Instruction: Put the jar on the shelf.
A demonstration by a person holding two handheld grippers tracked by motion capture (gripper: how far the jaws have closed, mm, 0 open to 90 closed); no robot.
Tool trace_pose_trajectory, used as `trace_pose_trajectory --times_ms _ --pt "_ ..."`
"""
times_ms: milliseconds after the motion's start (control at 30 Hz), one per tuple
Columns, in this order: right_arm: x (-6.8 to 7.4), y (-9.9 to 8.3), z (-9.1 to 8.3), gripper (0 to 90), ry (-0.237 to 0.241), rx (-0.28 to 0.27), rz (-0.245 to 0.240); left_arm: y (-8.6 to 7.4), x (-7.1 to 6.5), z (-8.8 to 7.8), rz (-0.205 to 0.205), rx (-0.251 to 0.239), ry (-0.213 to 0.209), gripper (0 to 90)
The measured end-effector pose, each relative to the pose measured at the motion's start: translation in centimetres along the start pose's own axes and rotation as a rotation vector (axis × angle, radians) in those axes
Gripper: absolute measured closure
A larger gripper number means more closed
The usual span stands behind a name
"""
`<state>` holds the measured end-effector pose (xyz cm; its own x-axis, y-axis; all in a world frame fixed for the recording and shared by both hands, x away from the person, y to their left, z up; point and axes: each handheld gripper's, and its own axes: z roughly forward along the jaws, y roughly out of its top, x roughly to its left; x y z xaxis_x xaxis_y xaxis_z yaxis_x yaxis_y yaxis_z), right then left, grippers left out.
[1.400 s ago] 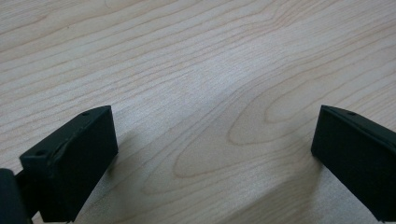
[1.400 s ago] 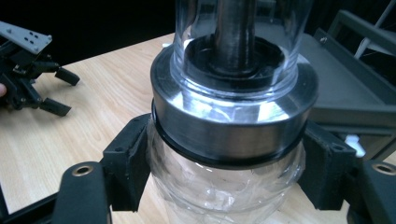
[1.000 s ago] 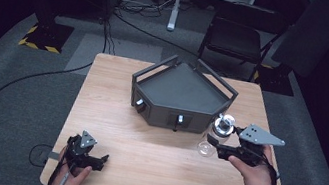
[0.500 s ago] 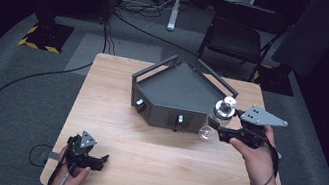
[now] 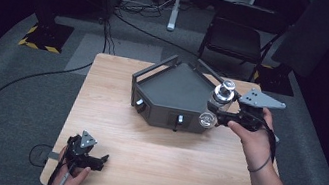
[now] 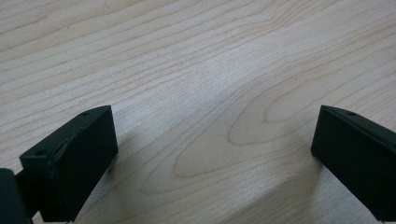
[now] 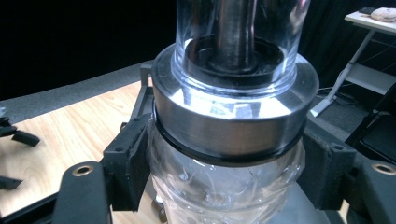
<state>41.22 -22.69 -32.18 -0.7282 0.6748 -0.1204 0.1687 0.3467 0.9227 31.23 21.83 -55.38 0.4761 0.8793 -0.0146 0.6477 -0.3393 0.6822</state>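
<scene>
A dark grey wedge-shaped metal box (image 5: 172, 94) with side handles and front knobs stands in the middle of the wooden table (image 5: 152, 156). My right gripper (image 5: 217, 112) is shut on a clear glass tube with a steel collar (image 5: 223, 93), held in the air over the box's right corner. In the right gripper view the glass tube (image 7: 233, 116) sits close up, with a black finger (image 7: 128, 158) pressed against each side below the collar. My left gripper (image 5: 99, 160) rests at the table's front left. Its jaws stand wide open over bare wood (image 6: 210, 116).
Behind the table stand a black chair (image 5: 235, 38) and a white stand leg (image 5: 175, 3). A black cable (image 5: 15, 93) runs over the grey carpet on the left, near a hazard-striped base (image 5: 43, 34).
My right gripper has carried the glass tube up off the table and away toward the box's right corner. The left gripper has stayed put.
</scene>
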Motion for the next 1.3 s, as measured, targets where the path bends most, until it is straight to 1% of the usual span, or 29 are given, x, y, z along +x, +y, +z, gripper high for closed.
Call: trace_pose_trajectory --times_ms 333,367,467,567,600,733,867,1067,1133,1233,1300 --pt "-1.1 1.7 2.0 29.1 -0.023 -0.004 0.010 0.0 0.0 0.0 0.000 0.000 0.000 0.4" --pt "-1.1 1.7 2.0 29.1 -0.023 -0.004 0.010 0.0 0.0 0.0 0.000 0.000 0.000 0.4" --pt "-1.4 2.0 2.8 29.0 -0.021 -0.004 0.014 0.0 0.0 0.0 0.000 0.000 0.000 0.4" --pt "-1.6 2.1 3.3 29.1 -0.016 -0.013 0.027 0.0 0.0 0.0 0.000 0.000 0.000 0.4" --pt "-1.9 2.2 3.7 29.0 -0.015 -0.013 0.033 0.0 0.0 0.0 0.000 0.000 0.000 0.4" --pt "-2.1 2.2 4.5 29.0 -0.025 -0.009 0.028 0.0 0.0 0.0 0.000 0.000 0.000 0.4" --pt "-2.7 2.1 5.6 29.0 -0.030 -0.010 0.046 0.0 0.0 0.0 0.000 0.000 0.000 0.4" --pt "-3.1 1.8 7.0 29.1 -0.045 0.006 0.052 0.0 0.0 0.0 0.000 0.000 0.000 0.4" --pt "-3.2 1.7 7.4 29.0 -0.044 0.007 0.057 0.0 0.0 0.0 0.000 0.001 -0.001 0.4" --pt "-3.5 1.6 8.1 29.0 -0.027 0.011 0.082 0.0 0.0 0.0 0.000 0.002 -0.001 0.4" --pt "-3.6 1.6 8.5 29.0 -0.026 0.013 0.086 0.0 0.0 0.0 0.000 0.001 -0.001 0.4"
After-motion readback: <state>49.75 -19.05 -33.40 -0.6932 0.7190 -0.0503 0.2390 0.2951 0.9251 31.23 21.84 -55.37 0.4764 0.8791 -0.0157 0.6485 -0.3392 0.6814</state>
